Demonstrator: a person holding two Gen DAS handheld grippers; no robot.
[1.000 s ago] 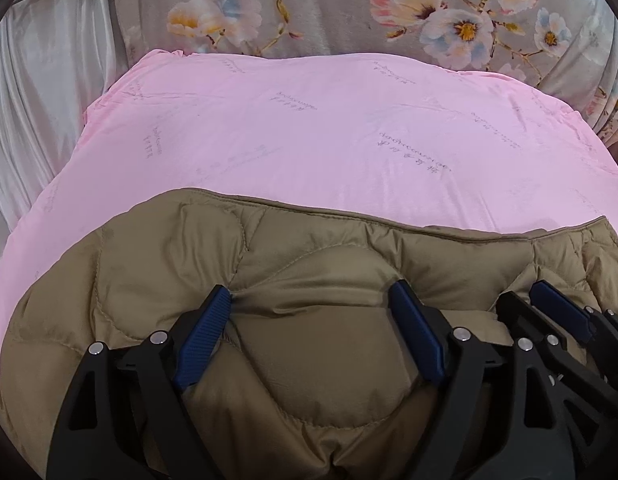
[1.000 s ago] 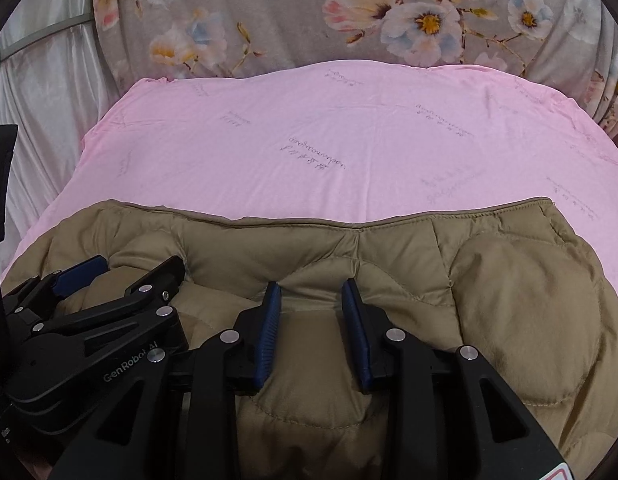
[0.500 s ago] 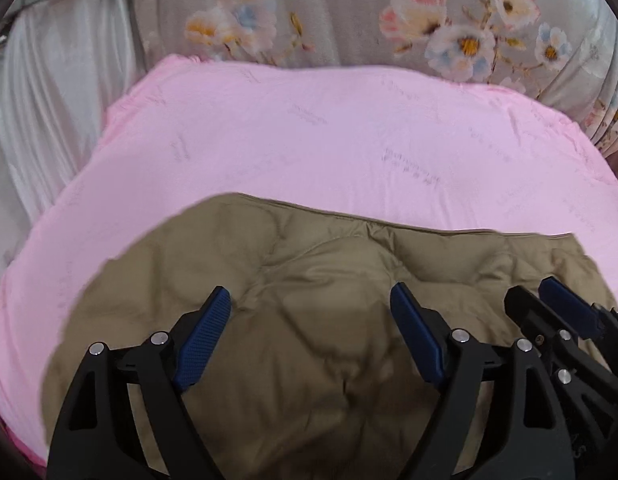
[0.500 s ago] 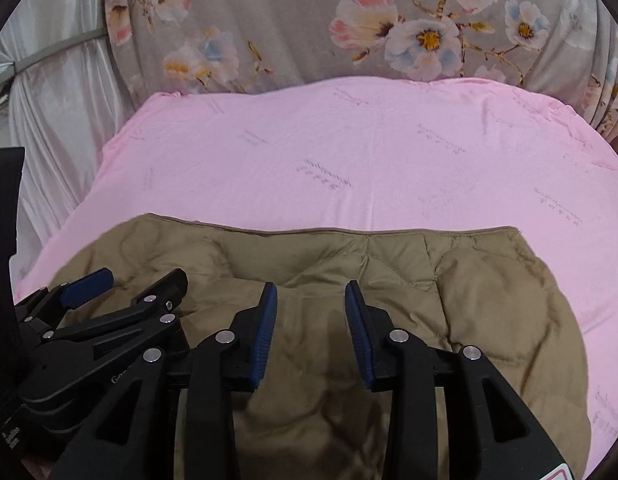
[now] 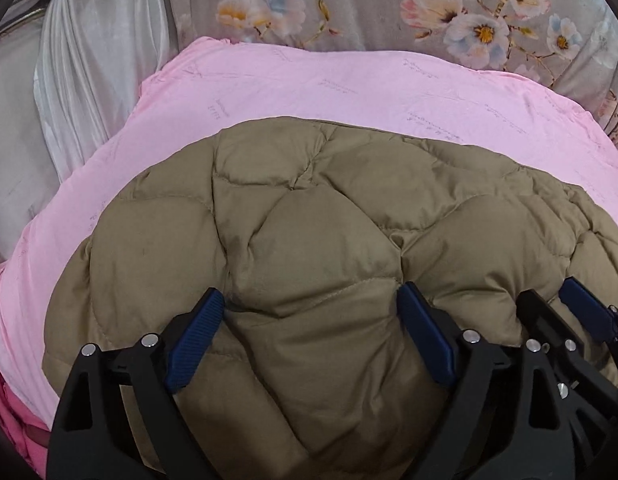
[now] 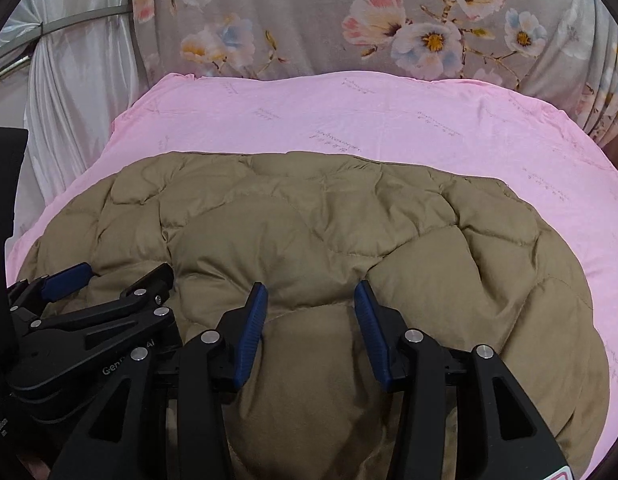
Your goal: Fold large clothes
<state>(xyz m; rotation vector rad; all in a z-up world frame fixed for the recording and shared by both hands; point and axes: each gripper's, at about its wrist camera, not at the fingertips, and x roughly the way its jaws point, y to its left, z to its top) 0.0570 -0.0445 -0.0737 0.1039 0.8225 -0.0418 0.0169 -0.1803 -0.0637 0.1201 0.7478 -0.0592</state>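
A large olive-brown quilted puffer garment (image 5: 333, 216) lies spread on a pink sheet (image 5: 309, 88); it also shows in the right wrist view (image 6: 317, 216). My left gripper (image 5: 309, 312) has its blue pads wide apart, each pressing into a bulging fold of the garment's near edge. My right gripper (image 6: 309, 304) is narrower, with a fold of the garment bulging between its pads. The two grippers sit side by side: the right one shows at the left view's right edge (image 5: 581, 312), the left one at the right view's left (image 6: 101, 284).
The pink sheet (image 6: 389, 120) covers a bed. A grey floral curtain (image 5: 389, 4) hangs behind it, and white satin drapes (image 5: 93, 64) hang at the left. The bed's left edge drops off near the drapes.
The garment's far edge has moved farther across the sheet and the jacket now lies spread wider and flatter. The right gripper's pads stand wider apart than before.
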